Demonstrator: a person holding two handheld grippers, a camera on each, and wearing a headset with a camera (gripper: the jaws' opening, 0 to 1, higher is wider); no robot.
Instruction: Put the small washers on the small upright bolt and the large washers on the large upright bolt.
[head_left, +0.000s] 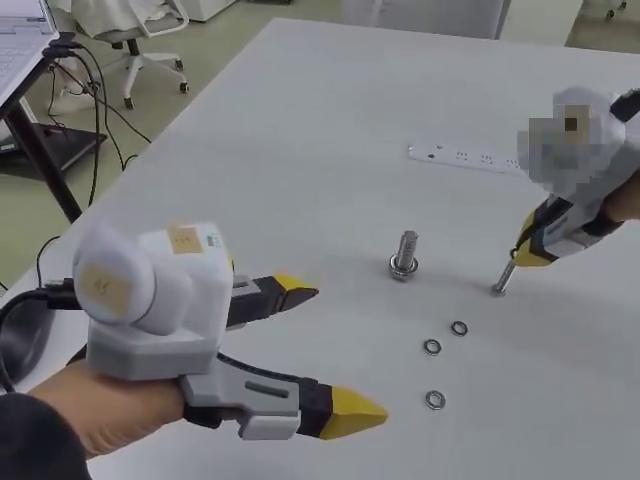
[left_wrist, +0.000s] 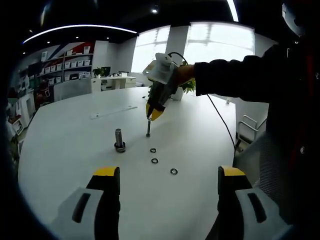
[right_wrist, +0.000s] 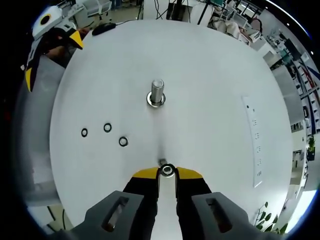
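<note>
Three loose washers (head_left: 432, 347) between the tongs | right tongs (head_left: 524, 258) pinch a washer (right_wrist: 167, 171) atop small bolt (head_left: 503, 280) | left tongs (head_left: 335, 350) wide

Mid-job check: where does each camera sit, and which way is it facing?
Head view: on the headset, looking forward and down at the table; shows left gripper, right gripper, a hand.
Left gripper view: looks across between its open jaws at the large bolt and small bolt; a sleeve shows.
Right gripper view: looks steeply down, jaws closed on what looks like a washer atop the small bolt.
Shared: all three show the large bolt, loose washers.
</note>
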